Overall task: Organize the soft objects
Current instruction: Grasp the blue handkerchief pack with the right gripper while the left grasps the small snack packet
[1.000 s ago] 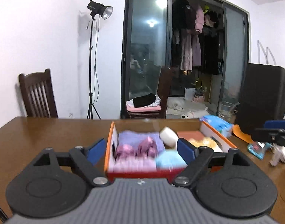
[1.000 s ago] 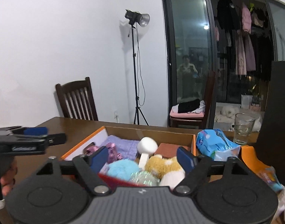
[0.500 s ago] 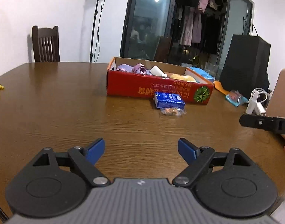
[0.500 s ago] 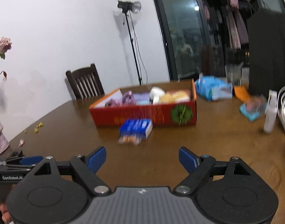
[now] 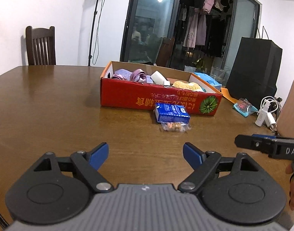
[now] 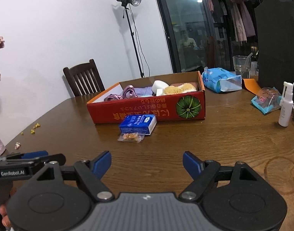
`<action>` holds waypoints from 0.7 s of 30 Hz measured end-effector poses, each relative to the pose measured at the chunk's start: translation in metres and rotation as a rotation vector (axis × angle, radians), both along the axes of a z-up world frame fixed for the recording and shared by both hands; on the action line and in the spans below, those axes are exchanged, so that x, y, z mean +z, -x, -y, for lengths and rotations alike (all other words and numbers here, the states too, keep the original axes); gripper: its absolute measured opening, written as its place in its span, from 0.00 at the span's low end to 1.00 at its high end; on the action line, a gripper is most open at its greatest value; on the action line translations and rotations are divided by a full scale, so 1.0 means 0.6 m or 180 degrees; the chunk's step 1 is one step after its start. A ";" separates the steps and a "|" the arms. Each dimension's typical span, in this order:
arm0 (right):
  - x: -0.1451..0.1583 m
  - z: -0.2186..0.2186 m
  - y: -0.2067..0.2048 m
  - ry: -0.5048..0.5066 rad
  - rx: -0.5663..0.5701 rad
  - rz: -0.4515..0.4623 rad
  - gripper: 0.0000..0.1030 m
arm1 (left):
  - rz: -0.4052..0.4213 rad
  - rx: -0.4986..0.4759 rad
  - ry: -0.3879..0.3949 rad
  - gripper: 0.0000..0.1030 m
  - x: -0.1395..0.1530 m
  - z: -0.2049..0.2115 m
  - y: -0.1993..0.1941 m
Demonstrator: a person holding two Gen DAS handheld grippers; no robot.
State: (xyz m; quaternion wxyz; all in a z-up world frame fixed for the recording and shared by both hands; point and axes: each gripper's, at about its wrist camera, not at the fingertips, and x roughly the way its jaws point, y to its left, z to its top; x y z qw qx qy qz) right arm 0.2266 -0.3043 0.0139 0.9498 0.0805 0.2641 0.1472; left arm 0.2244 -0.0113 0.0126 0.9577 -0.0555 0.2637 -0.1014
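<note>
Soft toys now sit in the red box [image 5: 158,98] well ahead; I've pulled my left tool [image 5: 145,154] and right tool [image 6: 147,162] back, both spread, empty.

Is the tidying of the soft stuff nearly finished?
Mostly, it seems. The red box already holds purple cloth and a yellow plush. Both claws, left and right, are open and empty. A blue packet and snack bag lie outside.

Wooden table [image 5: 50,105] bearing red box [image 5: 158,101], blue packet [image 5: 171,113]
</note>
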 end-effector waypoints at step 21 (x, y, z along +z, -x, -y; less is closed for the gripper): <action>0.016 -0.007 -0.218 -0.0001 0.0045 0.0013 0.70 | -0.0321 -0.0471 -0.0294 0.83 -0.040 0.133 -0.220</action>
